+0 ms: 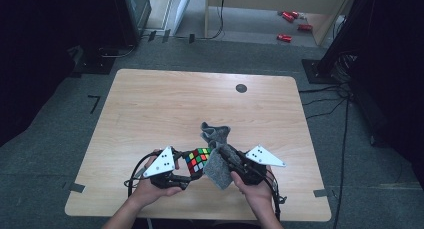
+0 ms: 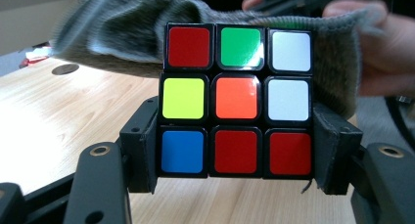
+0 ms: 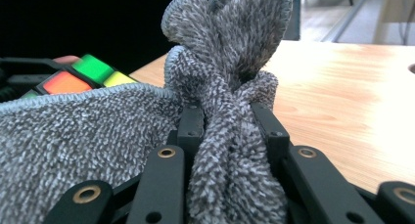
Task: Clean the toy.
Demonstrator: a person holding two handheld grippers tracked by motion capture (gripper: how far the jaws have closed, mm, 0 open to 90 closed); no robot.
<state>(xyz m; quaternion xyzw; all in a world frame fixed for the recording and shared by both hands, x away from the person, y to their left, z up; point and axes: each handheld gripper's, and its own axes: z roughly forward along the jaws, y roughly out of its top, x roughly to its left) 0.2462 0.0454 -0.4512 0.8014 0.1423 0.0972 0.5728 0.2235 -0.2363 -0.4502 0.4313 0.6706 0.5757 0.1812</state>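
Lower centre of the high view: left gripper (image 1: 187, 175) clamped the rigid, slick puzzle cube (image 1: 198, 160) by opposite faces, while right gripper (image 1: 227, 161) pinched the limp grey cloth (image 1: 218, 167) by a bunched fold.

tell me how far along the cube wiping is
Done: both pick-ups. The left tongs are clamped on the puzzle cube by its sides, and the right tongs are pinched on a bunched fold of the grey cloth. In hand: the cloth hangs against the cube's far side above the table. Left: probably most of the wiping, since the face seen in the left gripper view is still uncovered.
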